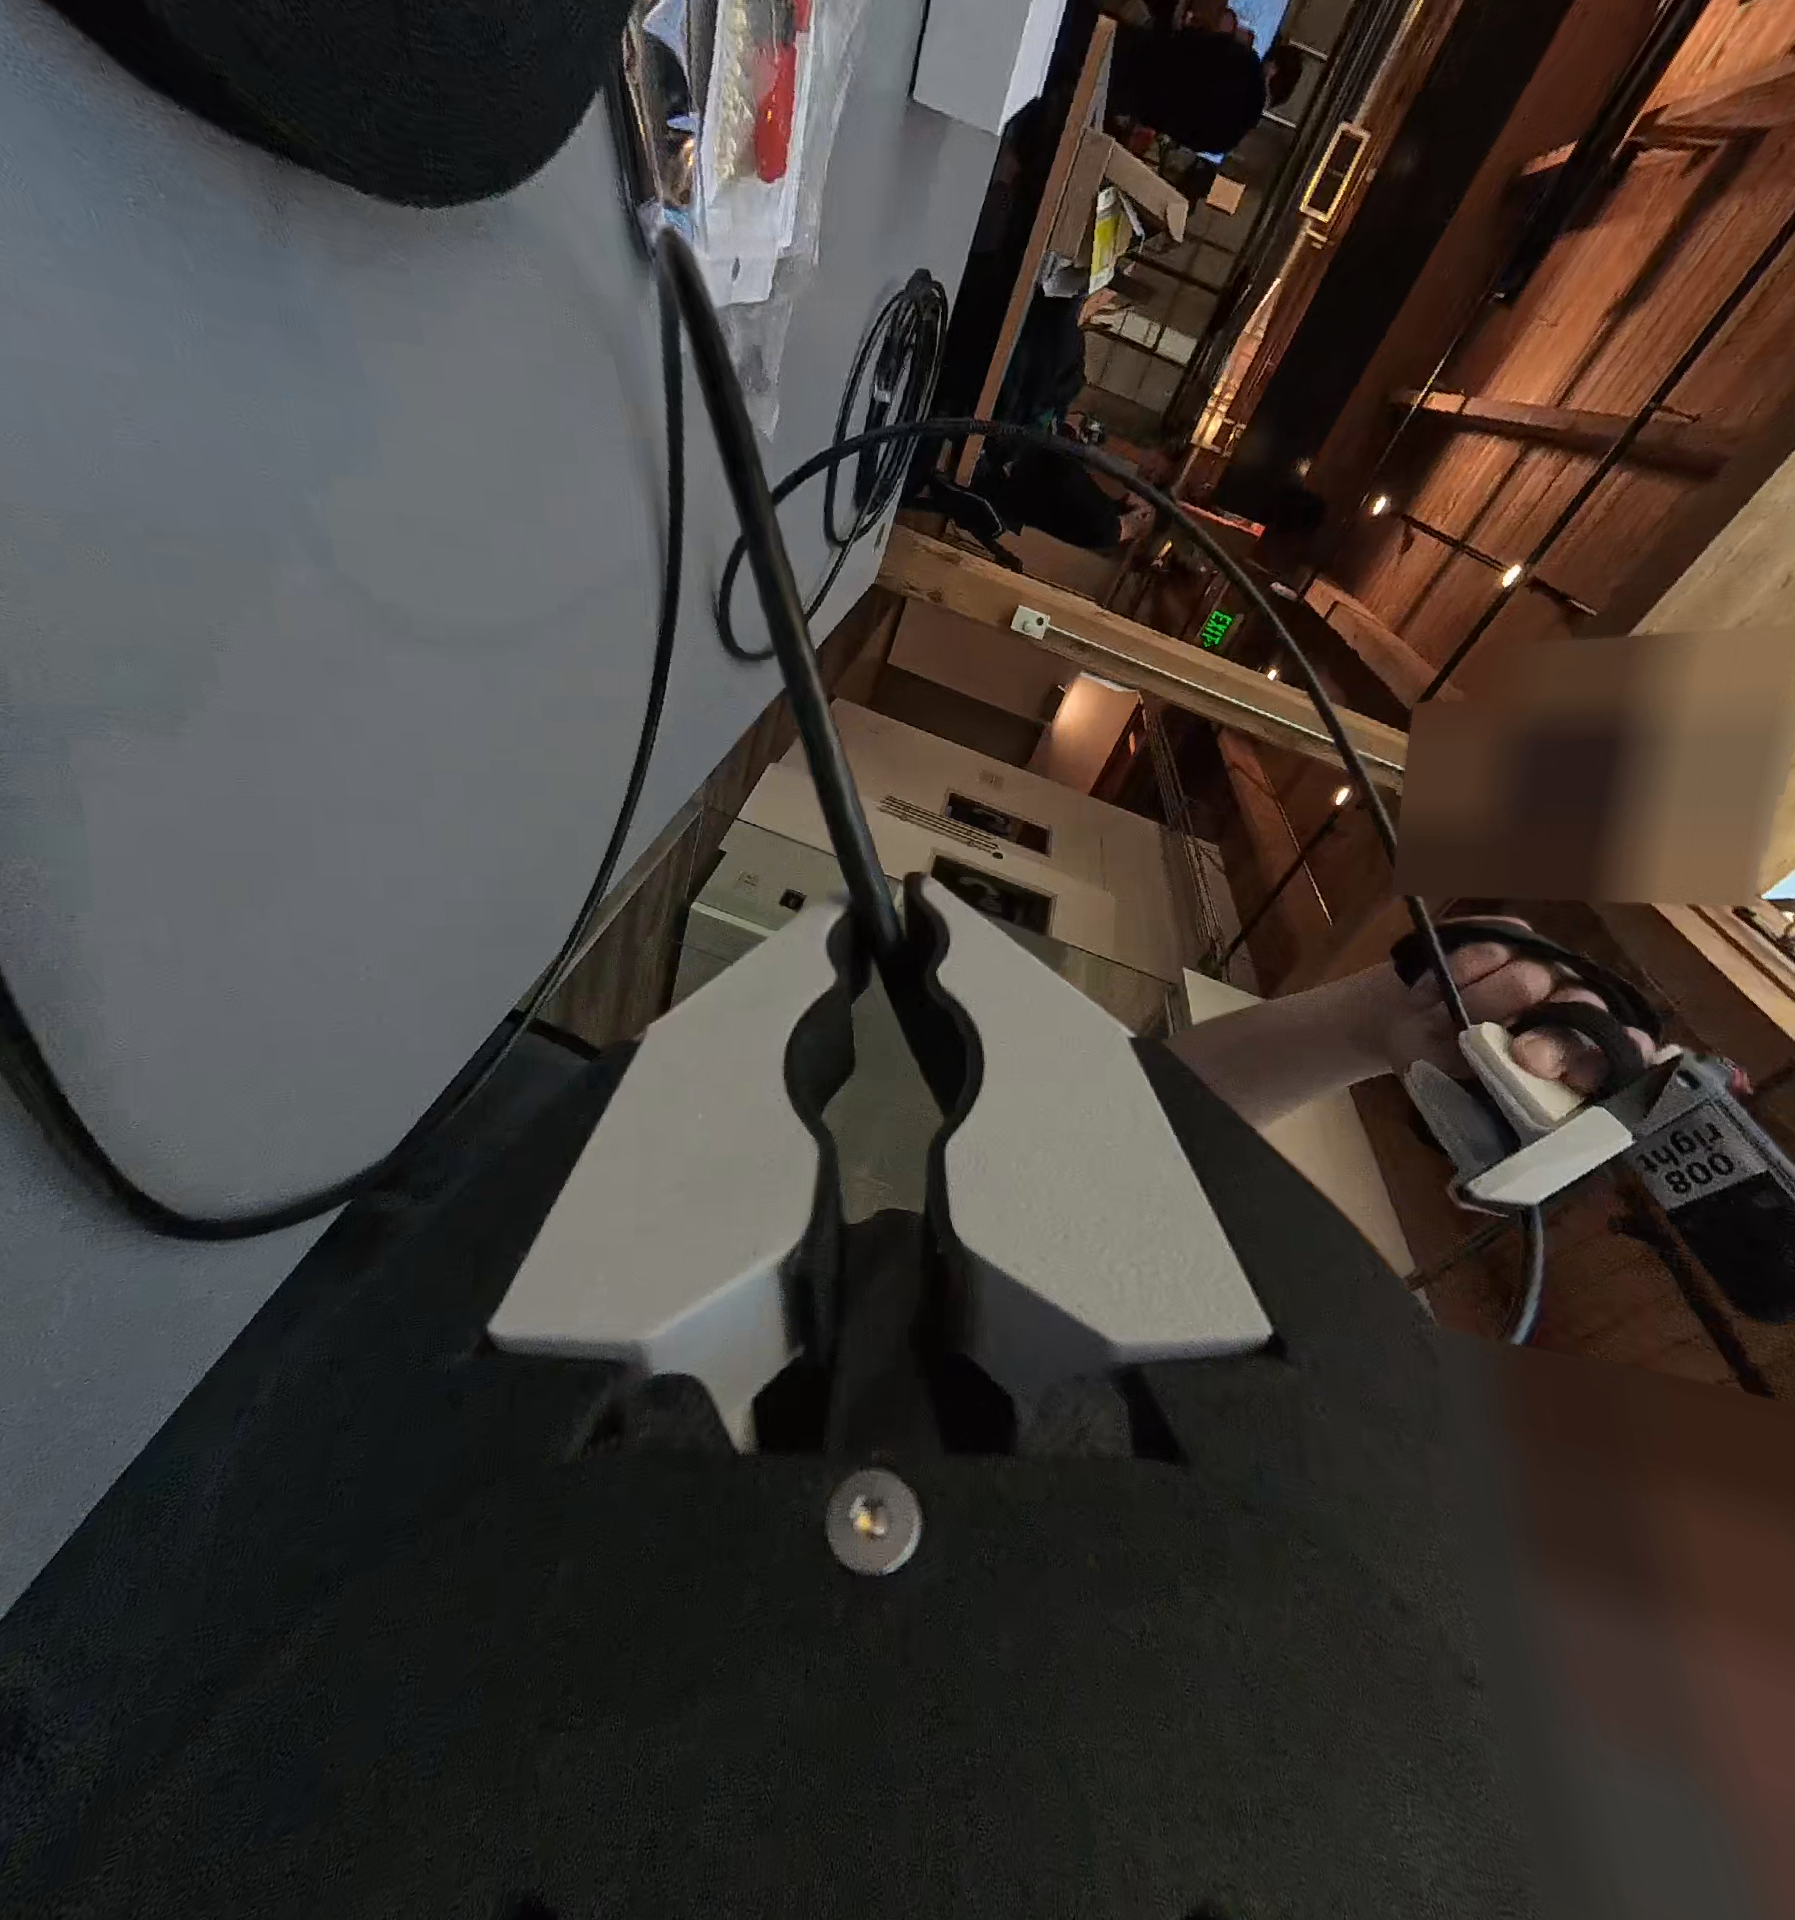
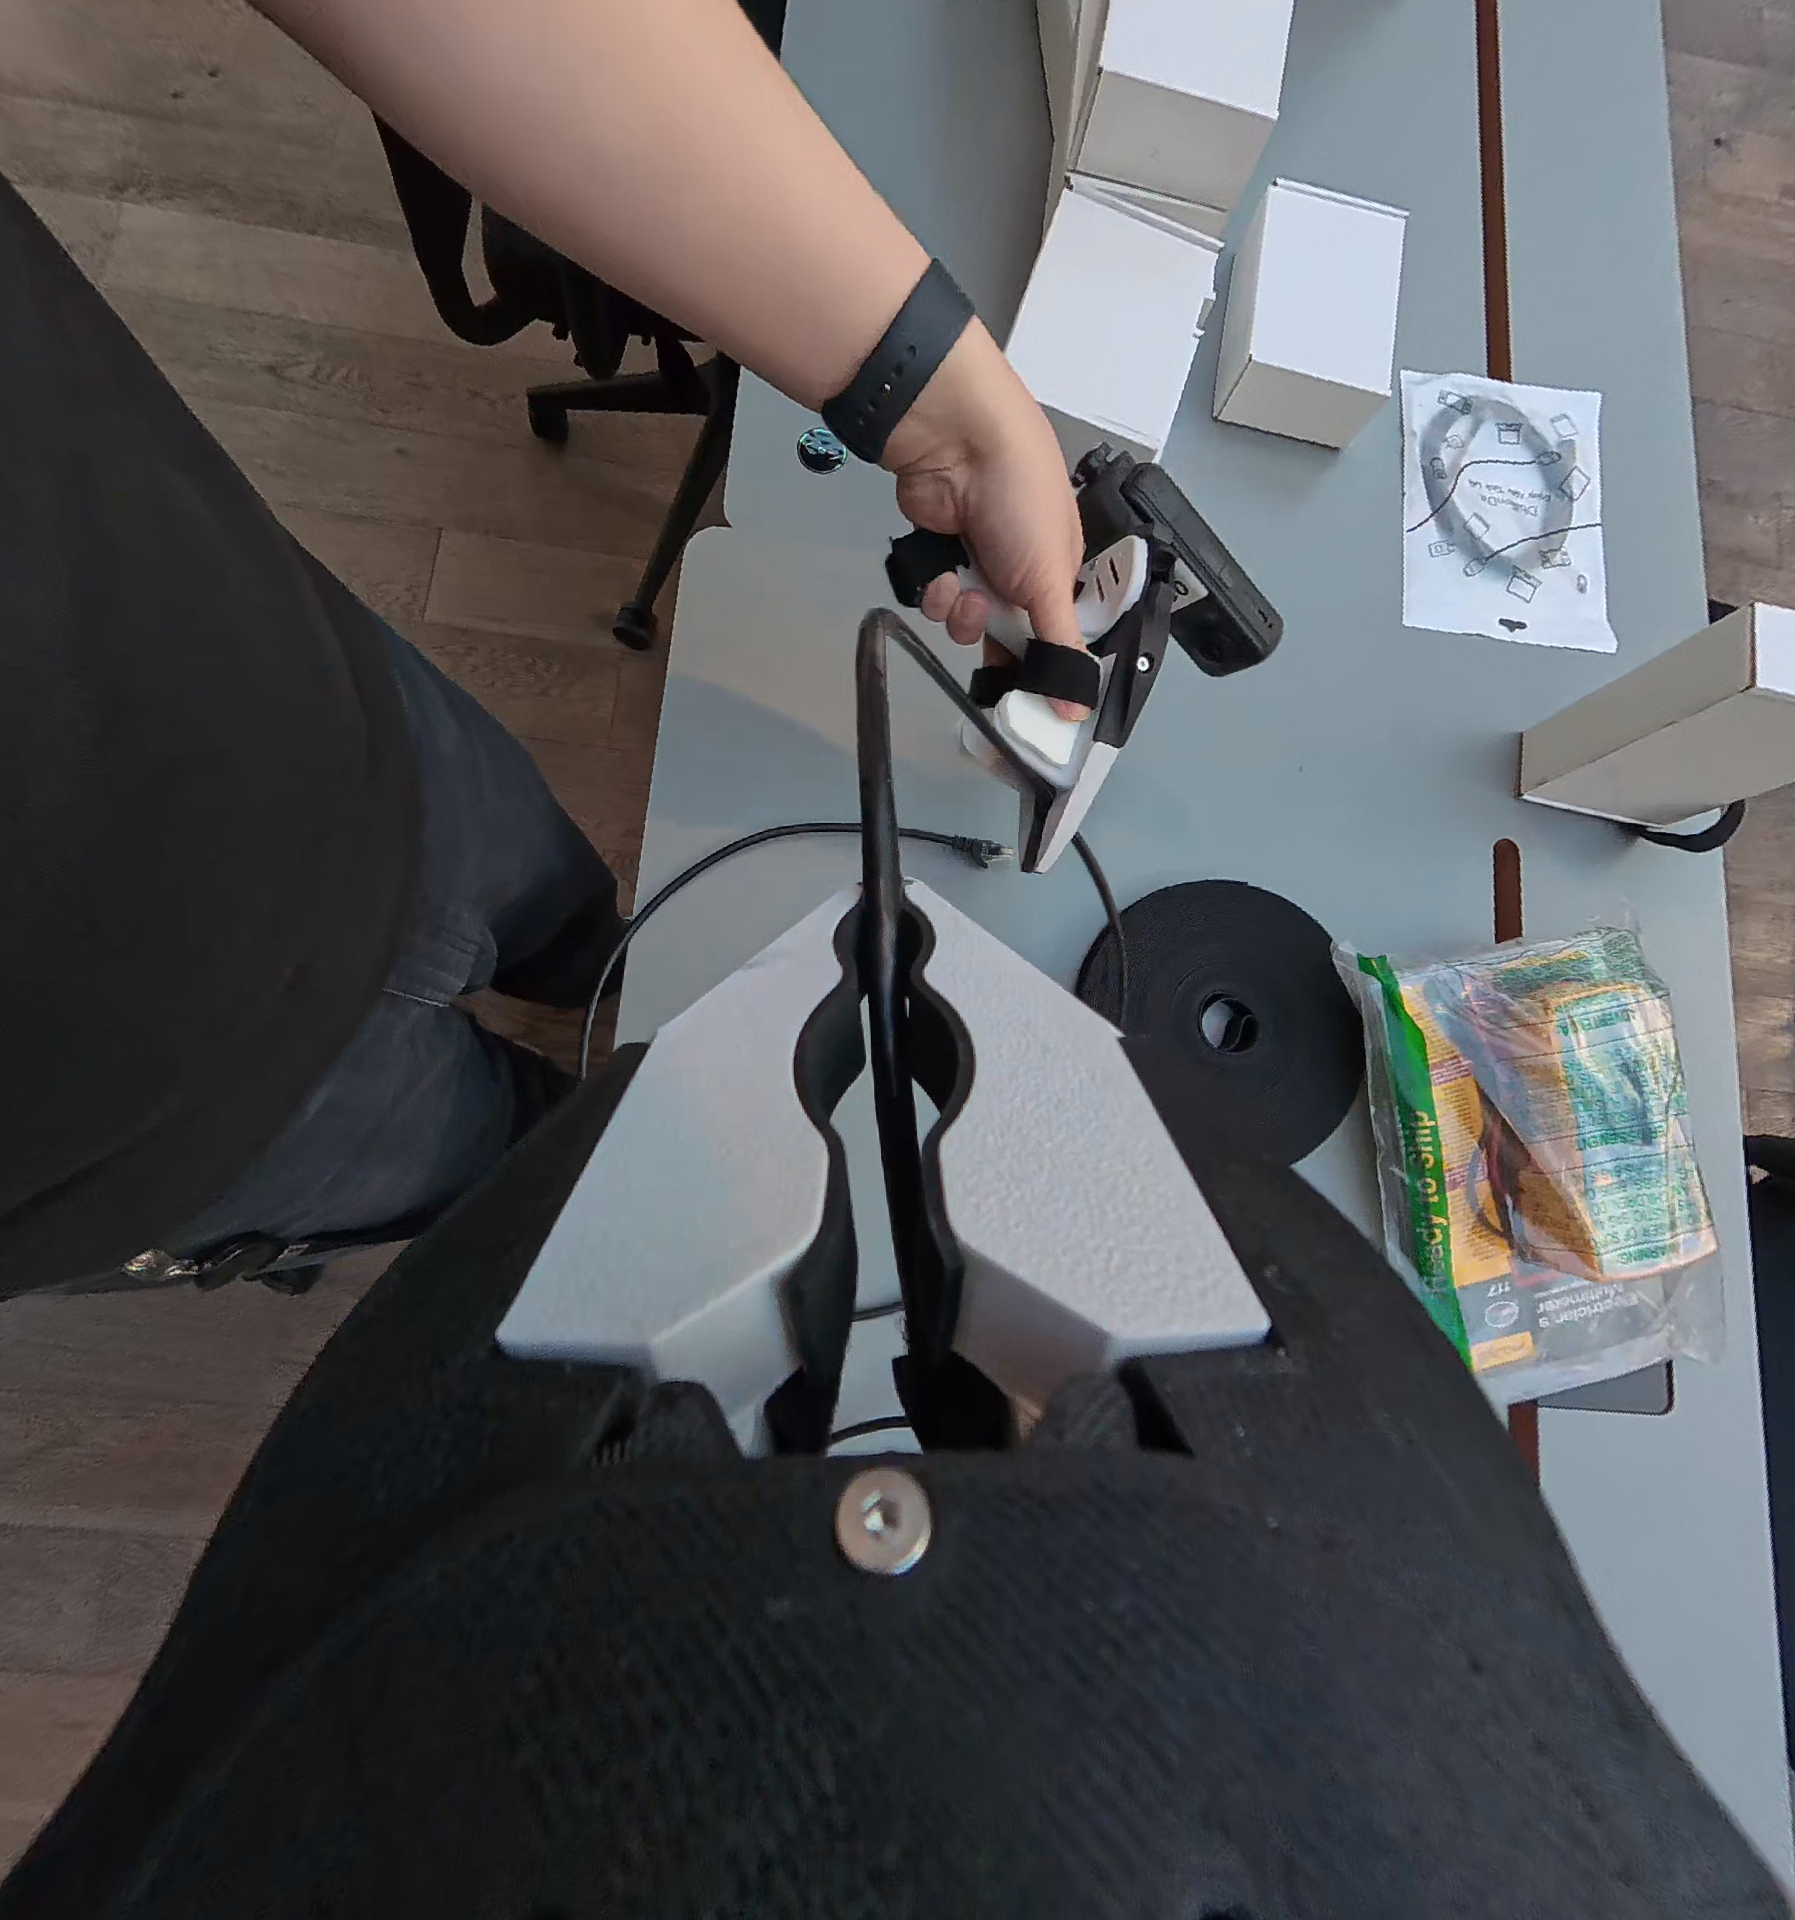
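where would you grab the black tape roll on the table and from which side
Judging by its pose, take the black roll at its outer rim, from above. It lies flat on the grey table with its centre hole facing up, so one finger could drop into the hole and one outside the band. The bagged packet crowds one side. Both the left gripper and the right gripper are shut on the black cable.

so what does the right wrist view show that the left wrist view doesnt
Only the right wrist view shows the cable's plug end lying on the table and a flat printed bag. Only the left wrist view shows the ceiling beams and a coiled cable. Both show the black cable pinched in the right gripper and left gripper, the black tape roll and the grey table.
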Demonstrator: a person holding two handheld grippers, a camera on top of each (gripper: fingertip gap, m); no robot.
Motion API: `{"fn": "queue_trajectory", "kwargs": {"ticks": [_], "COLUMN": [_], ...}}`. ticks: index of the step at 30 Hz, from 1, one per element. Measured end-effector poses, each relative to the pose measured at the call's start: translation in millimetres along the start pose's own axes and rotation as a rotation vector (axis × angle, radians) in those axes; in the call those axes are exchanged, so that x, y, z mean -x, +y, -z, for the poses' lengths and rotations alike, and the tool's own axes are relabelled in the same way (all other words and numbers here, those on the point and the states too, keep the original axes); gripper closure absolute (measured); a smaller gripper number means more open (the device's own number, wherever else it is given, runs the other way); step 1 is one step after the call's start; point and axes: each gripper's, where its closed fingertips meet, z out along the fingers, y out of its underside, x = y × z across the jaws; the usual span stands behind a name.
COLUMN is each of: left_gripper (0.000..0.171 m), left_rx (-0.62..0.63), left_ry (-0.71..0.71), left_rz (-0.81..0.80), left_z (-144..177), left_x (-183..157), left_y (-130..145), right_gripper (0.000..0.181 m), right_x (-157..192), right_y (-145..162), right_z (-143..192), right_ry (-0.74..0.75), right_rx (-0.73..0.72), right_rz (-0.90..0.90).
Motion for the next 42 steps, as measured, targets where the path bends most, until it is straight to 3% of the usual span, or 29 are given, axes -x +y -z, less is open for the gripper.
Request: {"fn": "queue_trajectory", "kwargs": {"ticks": [4, 9, 12, 15, 19, 23, 26, 30, 34, 37, 40, 42], "left_gripper": [0.171, 0.171, 0.171, 0.171, 0.17, 0.17, 0.17, 0.171, 0.153, 0.14, 0.142, 0.141], "left_rx": [-0.049, -0.347, -0.49, -0.618, -0.706, -0.726, -0.644, -0.63, -0.585, -0.592, -0.655, -0.553], "left_ry": [-0.014, -0.037, -0.053, -0.124, -0.257, -0.325, -0.436, -0.451, -0.533, -0.691, -0.786, -0.734], "left_rz": [-0.157, -0.354, -0.356, -0.32, -0.241, -0.124, -0.084, -0.119, -0.197, -0.277, -0.485, -0.681], "left_z": [15.6, 98.3, 138.5, 154.9, 145.8, 118.6, 91.9, 75.7, 76.1, 97.5, 118.1, 92.7], "left_x": [-25.9, -43.8, -22.6, 20.0, 95.9, 163.9, 198.1, 199.0, 194.1, 187.1, 145.7, 112.4], "left_y": [-6.3, -5.9, 20.9, 55.8, 93.7, 106.7, 115.2, 121.2, 128.1, 123.2, 100.8, 90.5], "right_gripper": [0.181, 0.181, 0.181, 0.181, 0.181, 0.181, 0.181, 0.181, 0.181, 0.181, 0.181, 0.181], "right_x": [11.1, 21.7, 31.3, 41.9, 62.1, 79.1, 89.1, 112.8, 135.1, 139.3, 135.1, 130.5], "right_y": [6.1, 20.5, 33.4, 61.5, 96.3, 124.3, 154.7, 203.0, 260.5, 278.8, 284.3, 285.0], "right_z": [-3.1, -24.1, -43.8, -64.1, -88.2, -109.7, -121.0, -133.6, -133.1, -129.0, -124.7, -124.6], "right_ry": [-0.023, -0.044, -0.088, -0.127, -0.218, -0.288, -0.31, -0.344, -0.335, -0.329, -0.323, -0.314], "right_rx": [0.005, 0.043, 0.073, 0.155, 0.229, 0.294, 0.375, 0.47, 0.591, 0.581, 0.572, 0.571], "right_rz": [-0.029, -0.047, -0.071, -0.096, -0.151, -0.207, -0.248, -0.372, -0.441, -0.502, -0.489, -0.469]}}
